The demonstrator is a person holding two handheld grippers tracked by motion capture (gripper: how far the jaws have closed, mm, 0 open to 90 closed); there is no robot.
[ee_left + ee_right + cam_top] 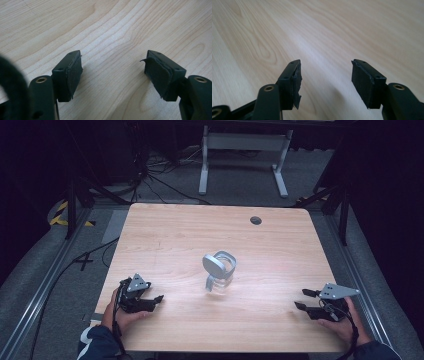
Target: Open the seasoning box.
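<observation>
Now | left gripper [159, 298] agape | right gripper [301, 299] agape | jar [220, 270] between, apart

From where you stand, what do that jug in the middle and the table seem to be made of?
The jug looks like clear glass or plastic: the table shows through its body. Its grey lid, tipped open, seems matte plastic. The table looks like pale wood or wood-look laminate, with visible grain and a soft sheen.
</observation>
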